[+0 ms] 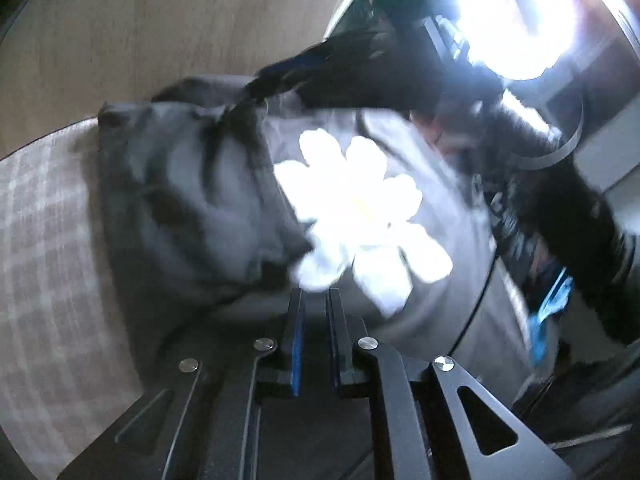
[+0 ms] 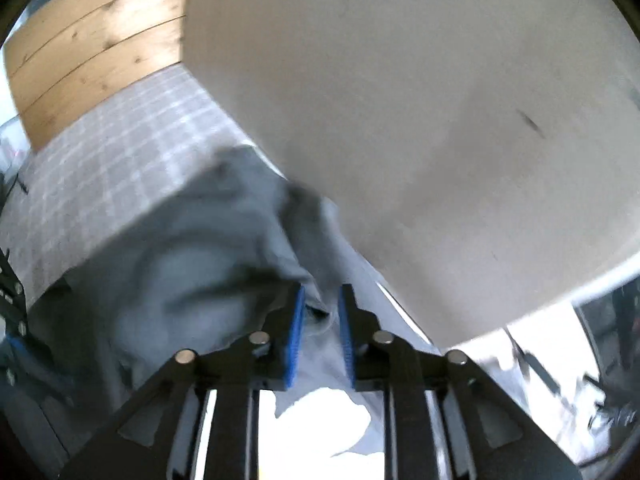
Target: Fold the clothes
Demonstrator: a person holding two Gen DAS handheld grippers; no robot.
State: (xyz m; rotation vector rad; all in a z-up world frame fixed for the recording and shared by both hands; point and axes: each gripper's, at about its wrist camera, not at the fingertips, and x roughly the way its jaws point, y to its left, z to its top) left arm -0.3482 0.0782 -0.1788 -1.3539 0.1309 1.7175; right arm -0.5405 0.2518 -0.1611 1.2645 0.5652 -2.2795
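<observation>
Grey shirt point(image 1: 192, 200) spread across the middle of the left wrist view, long axis running lower right to upper left, white flower print point(image 1: 360, 220) glaring at centre. Bunched and blurred over a checked rug point(image 2: 120, 168) in the right wrist view, partly hidden under a pale counter point(image 2: 400, 120). Left tongs point(image 1: 316, 300) narrowly parted, nothing visibly gripped. Right tongs point(image 2: 322, 300) slightly apart, cloth fold between the pads, grip unclear.
</observation>
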